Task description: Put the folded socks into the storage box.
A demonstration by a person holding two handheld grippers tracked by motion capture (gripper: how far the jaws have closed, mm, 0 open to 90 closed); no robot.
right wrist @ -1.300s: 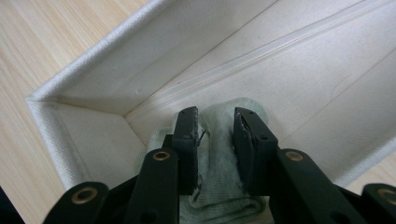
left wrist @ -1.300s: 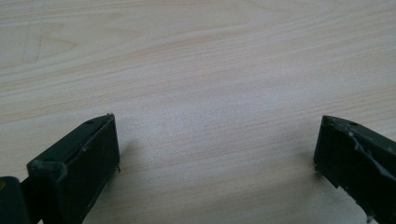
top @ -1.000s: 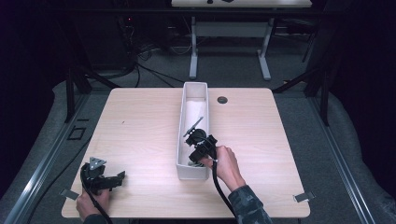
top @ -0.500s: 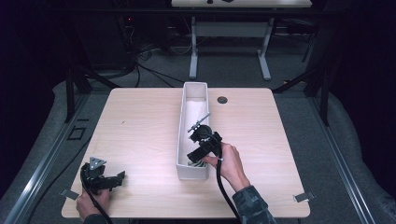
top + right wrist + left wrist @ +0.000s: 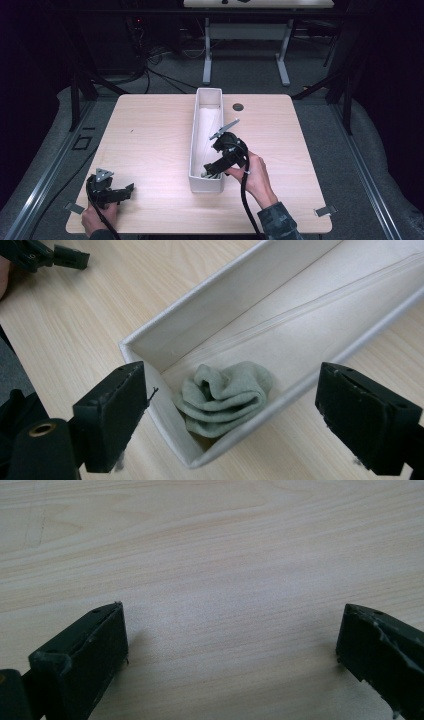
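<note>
A crumpled pale green cloth (image 5: 225, 397) lies in the near end of a long white bin (image 5: 207, 110) standing lengthwise in the middle of the table. My right gripper (image 5: 212, 168) hovers over that near end, open, its jaws wide apart above the cloth (image 5: 205, 173) with nothing between them. In the right gripper view the bin's wall (image 5: 210, 315) runs up and to the right. My left gripper (image 5: 126, 191) rests low at the table's front left corner, open, with only bare wood between its jaws (image 5: 235, 645).
The light wood table (image 5: 150, 140) has a small dark round grommet (image 5: 238, 107) near its far edge, right of the bin. Metal clips (image 5: 322, 212) sit at the front corners. Beyond the table stand a grey floor and desk legs (image 5: 206, 55).
My right gripper has lifted and drawn back slightly from the bin's near end, jaws staying open over the cloth. The left gripper has not moved.
</note>
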